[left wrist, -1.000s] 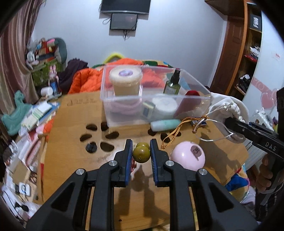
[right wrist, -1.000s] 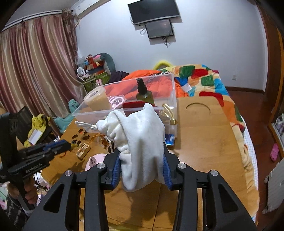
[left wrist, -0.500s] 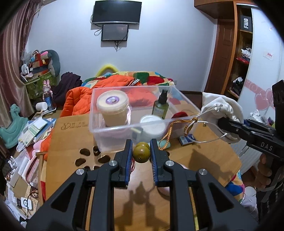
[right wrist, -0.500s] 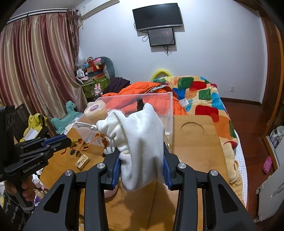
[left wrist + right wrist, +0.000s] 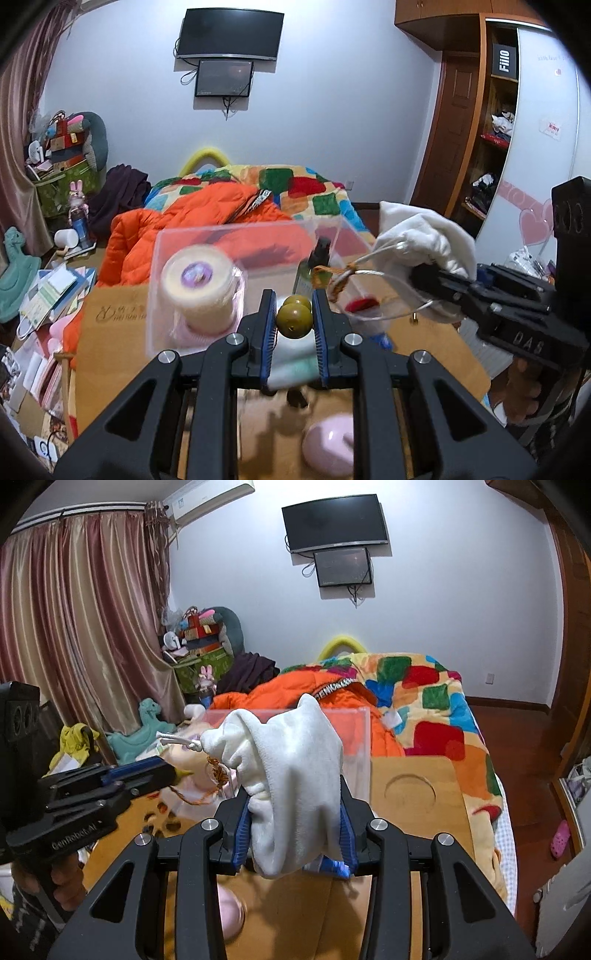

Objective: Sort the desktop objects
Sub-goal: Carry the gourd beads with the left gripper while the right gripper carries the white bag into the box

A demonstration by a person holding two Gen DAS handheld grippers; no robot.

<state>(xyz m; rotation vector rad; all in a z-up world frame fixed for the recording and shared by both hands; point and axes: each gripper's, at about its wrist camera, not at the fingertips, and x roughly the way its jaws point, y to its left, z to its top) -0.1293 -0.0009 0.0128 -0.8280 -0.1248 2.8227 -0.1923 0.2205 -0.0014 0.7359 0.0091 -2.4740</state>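
Beads (image 5: 294, 320) between left gripper (image 5: 294, 325) pads

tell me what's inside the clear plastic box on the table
In the clear plastic box: a cream jar with a purple-marked lid, a dark spray bottle and something red. The left gripper hides the lower middle.

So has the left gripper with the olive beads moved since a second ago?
Yes. The left gripper, shut on the olive beads, has risen and neared the clear bin; the pink ball now sits lower in view.
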